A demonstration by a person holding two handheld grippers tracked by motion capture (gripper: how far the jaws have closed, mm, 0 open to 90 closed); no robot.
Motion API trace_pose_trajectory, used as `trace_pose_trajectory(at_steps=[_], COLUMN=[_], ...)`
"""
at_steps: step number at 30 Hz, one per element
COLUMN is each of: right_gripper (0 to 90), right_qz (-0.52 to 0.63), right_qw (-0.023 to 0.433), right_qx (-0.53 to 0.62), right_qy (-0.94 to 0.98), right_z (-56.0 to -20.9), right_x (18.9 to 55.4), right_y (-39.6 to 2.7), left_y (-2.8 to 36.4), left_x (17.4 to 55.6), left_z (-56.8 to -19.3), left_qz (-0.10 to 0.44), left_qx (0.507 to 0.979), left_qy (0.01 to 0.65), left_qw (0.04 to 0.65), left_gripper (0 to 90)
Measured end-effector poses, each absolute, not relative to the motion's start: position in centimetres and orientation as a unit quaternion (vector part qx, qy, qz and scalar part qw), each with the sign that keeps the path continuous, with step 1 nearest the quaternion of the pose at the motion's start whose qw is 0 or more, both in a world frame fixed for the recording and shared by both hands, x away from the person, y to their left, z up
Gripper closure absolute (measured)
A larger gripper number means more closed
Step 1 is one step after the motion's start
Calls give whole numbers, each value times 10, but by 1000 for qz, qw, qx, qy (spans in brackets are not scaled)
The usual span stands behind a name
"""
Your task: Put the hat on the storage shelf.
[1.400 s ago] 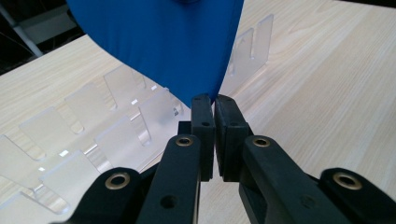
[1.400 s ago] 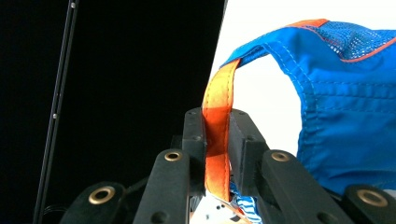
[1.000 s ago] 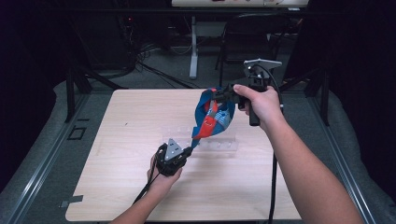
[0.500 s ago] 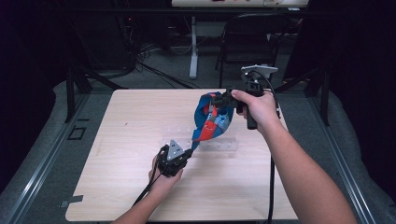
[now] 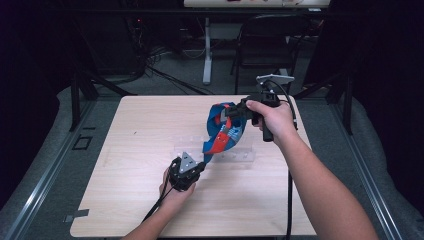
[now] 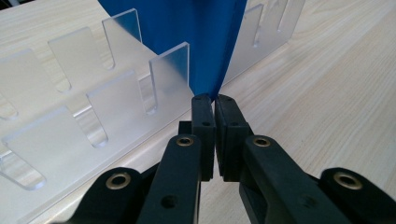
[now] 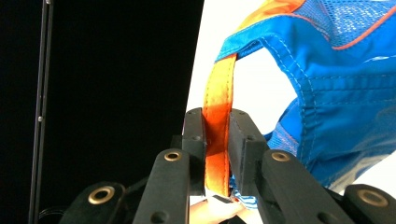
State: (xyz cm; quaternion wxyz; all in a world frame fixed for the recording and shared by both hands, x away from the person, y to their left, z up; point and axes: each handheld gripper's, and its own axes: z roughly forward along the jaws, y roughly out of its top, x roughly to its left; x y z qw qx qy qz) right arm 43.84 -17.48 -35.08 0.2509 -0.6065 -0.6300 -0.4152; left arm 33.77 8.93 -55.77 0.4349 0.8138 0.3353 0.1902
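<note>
- Blue fabric harness (image 5: 223,131) hangs stretched above the table, between the two grippers, so it can be spread out.
- Left gripper (image 6: 215,105) is clamped on the blue lower corner, anchoring it low beside the clear slotted rack (image 6: 93,107).
- Right gripper (image 7: 217,135) pinches the orange strap (image 7: 218,93), lifting that end (probably to find an opening; the folds hide it).
- Pale wooden table (image 5: 140,135) stands in a dark room with a chair (image 5: 265,35) behind.

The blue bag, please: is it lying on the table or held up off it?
Held up. The blue bag hangs stretched between the right tool, clamped on its orange strap, and the left tool pinching its lower end.
</note>
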Motion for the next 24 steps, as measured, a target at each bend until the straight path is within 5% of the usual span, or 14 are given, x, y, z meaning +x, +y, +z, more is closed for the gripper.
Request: trace_pose_trajectory(at_steps=[24], right_gripper=[779], right_qz=[-408], right_qw=[242], right_qx=[-618], right_qy=[-627], right_z=[-363], right_x=[439], right_y=[-180], left_y=[98], left_x=[331], left_z=[-552], left_qz=[180], left_qx=[810], left_qy=[336], left_qw=[445], left_gripper=[791])
